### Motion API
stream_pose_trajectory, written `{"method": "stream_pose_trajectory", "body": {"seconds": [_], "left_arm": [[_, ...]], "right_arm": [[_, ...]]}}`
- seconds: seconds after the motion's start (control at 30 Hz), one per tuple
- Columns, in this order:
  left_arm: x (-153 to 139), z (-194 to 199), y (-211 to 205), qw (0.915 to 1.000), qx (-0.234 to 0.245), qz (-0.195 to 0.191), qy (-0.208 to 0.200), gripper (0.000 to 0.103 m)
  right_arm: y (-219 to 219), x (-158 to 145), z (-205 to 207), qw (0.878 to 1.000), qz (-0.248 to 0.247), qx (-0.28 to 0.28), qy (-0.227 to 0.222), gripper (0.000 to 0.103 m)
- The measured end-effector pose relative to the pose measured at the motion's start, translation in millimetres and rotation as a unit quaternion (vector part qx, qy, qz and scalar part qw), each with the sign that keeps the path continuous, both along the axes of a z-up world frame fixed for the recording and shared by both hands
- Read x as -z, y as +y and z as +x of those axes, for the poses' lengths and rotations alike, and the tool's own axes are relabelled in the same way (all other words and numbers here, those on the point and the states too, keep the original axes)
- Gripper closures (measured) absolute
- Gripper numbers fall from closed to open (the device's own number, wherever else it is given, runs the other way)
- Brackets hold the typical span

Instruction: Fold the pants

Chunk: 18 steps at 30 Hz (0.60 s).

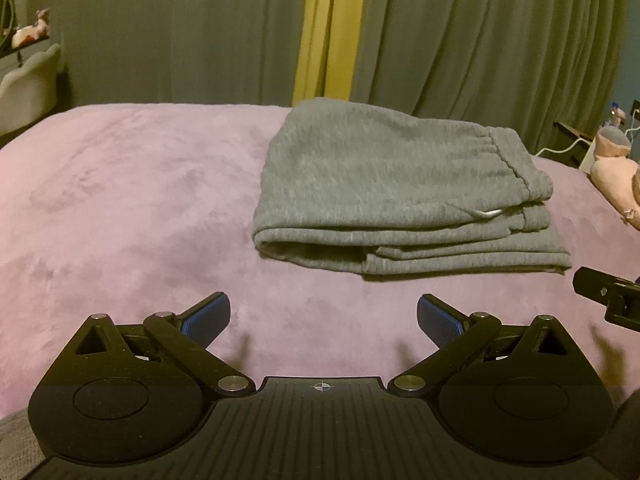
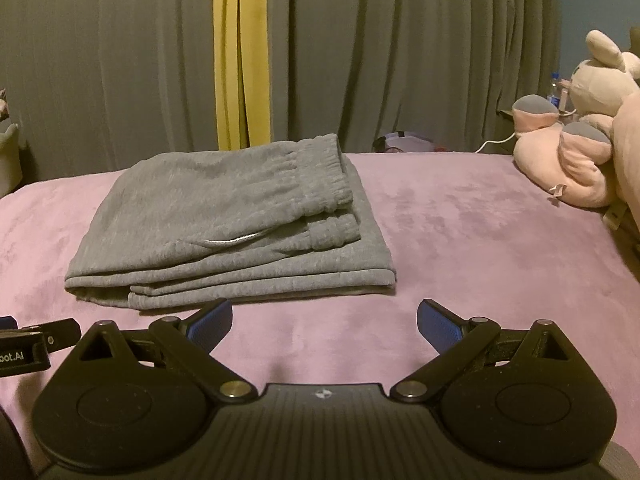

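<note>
Grey sweatpants (image 1: 400, 188) lie folded in a compact stack on the pink bed cover (image 1: 140, 200), waistband on top at the right, a white drawstring showing. My left gripper (image 1: 323, 320) is open and empty, above the cover, short of the stack's near left corner. In the right wrist view the same pants (image 2: 228, 220) lie ahead and to the left. My right gripper (image 2: 324, 322) is open and empty, just short of the stack's near edge. Each gripper's edge shows in the other's view.
Pink and grey plush toys (image 2: 580, 152) sit on the bed's right side. Grey curtains (image 2: 400, 52) with a yellow strip hang behind the bed. A pale chair (image 1: 28, 84) stands at far left. A white cable and bottle (image 2: 554, 90) are at back right.
</note>
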<state>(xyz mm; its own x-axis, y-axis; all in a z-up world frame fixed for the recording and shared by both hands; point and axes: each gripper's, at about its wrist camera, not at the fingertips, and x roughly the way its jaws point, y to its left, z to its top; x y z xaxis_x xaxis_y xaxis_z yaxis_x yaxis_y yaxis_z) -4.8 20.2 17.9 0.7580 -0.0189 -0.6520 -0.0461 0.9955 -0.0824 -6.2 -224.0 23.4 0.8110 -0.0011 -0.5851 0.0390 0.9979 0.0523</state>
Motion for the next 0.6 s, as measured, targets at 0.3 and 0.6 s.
{"method": "stream_pose_trajectory", "body": {"seconds": [0.3,0.6], "left_arm": [[3.7,2.0,-7.9,0.9997,0.013,0.019,0.004,0.000],[5.5,3.0,-10.0,0.9996,0.014,0.022,0.007,0.000]], "right_arm": [[1.7,4.4,3.3,1.000,0.002,0.000,0.004,0.004],[6.0,6.3,3.4,1.000,-0.010,-0.009,0.004,0.004]]}}
